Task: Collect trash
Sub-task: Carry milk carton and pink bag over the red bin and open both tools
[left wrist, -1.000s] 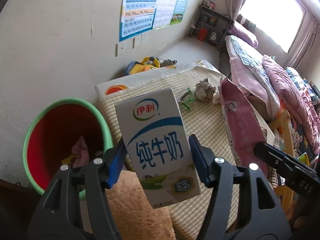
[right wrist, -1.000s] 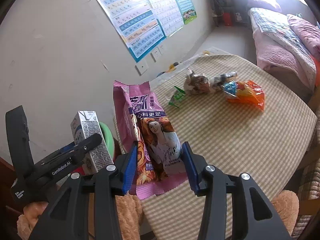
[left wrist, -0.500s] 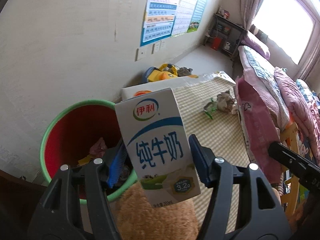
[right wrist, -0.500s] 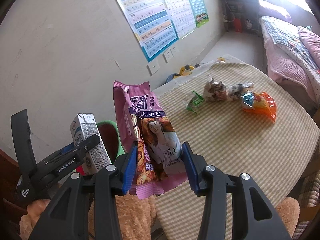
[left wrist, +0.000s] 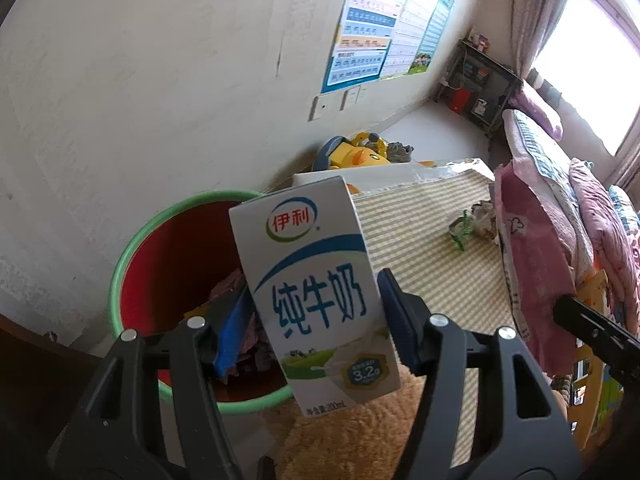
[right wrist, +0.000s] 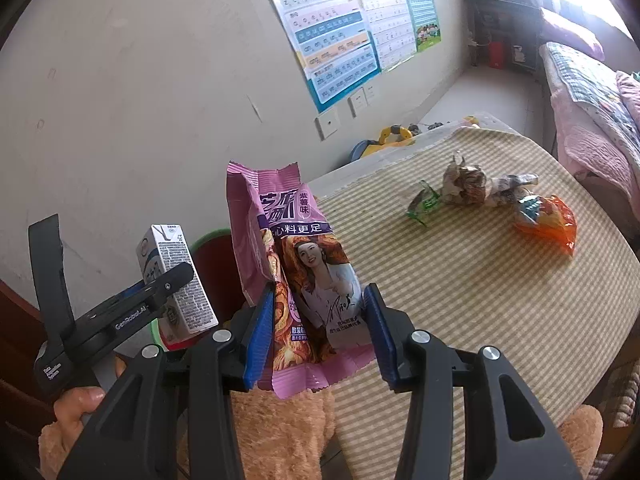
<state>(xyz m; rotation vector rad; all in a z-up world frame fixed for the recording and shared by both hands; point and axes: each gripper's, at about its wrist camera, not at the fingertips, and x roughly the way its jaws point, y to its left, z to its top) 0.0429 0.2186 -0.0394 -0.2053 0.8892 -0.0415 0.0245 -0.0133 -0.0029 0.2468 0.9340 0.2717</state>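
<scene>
1. Left claw [left wrist: 314, 316] clamped on milk carton [left wrist: 316, 288]; now shifted over red bin [left wrist: 180, 256]; drop looks next
2. Right claw [right wrist: 318, 328] gripping pink snack wrapper [right wrist: 304, 276]; trailing beside worktop [right wrist: 480, 280]

Black plastic left gripper [left wrist: 316, 312], blue ribbed jaws, silver screws, white "GenRobot.AI" lettering, fuzzy tan sleeve [right wrist: 276, 432]

This is a bedroom in a home. A bed [left wrist: 560, 184] with pink bedding stands under a bright window [left wrist: 592, 64] with curtains. Learning posters [right wrist: 332, 28] hang on the plain wall, a yellow toy [left wrist: 360, 152] lies on the floor, and a checked cloth covers the table [right wrist: 480, 280].
</scene>
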